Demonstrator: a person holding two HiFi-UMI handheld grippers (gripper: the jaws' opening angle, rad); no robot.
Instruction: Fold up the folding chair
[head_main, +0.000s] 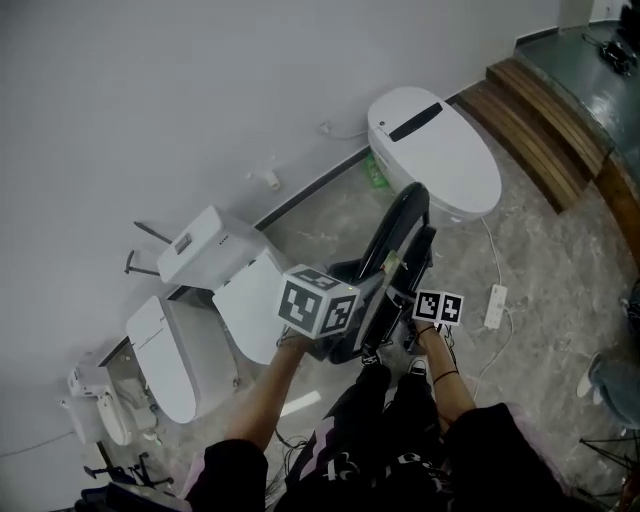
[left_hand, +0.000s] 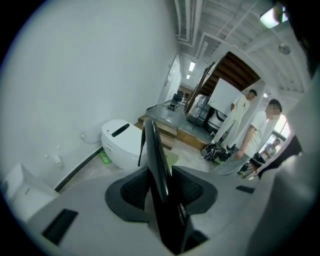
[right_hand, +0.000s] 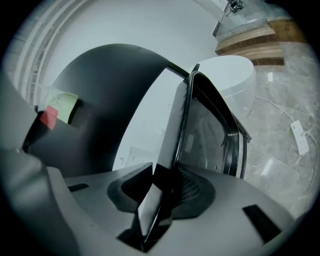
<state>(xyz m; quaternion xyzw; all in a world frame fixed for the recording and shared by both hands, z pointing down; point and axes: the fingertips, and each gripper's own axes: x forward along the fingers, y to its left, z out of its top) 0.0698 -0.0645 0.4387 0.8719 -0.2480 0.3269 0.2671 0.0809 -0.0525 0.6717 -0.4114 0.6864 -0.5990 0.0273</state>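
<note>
Folding chair (head_main: 400, 235), collapsed almost flat, stands upright before the person, near a white toilet (head_main: 440, 150). Left gripper (left_hand: 161, 192) pinches its thin black panel; right gripper (right_hand: 167, 192) pinches its frame edge. Folding looks finished; next, set it aside steadily.

The folding chair (head_main: 400, 228) is glossy black, with a yellow-green note (right_hand: 65, 104) and a red note (right_hand: 48, 118) stuck on. My left gripper (left_hand: 161, 192) and right gripper (right_hand: 162, 194) are light grey with darker pads (left_hand: 131, 191); their cubes (head_main: 318, 303) bear black-and-white square patterns. The toilet (head_main: 450, 165) is white with a black strip, the floor (head_main: 545, 262) grey marbled, the steps (head_main: 545, 115) brown wood.
</note>
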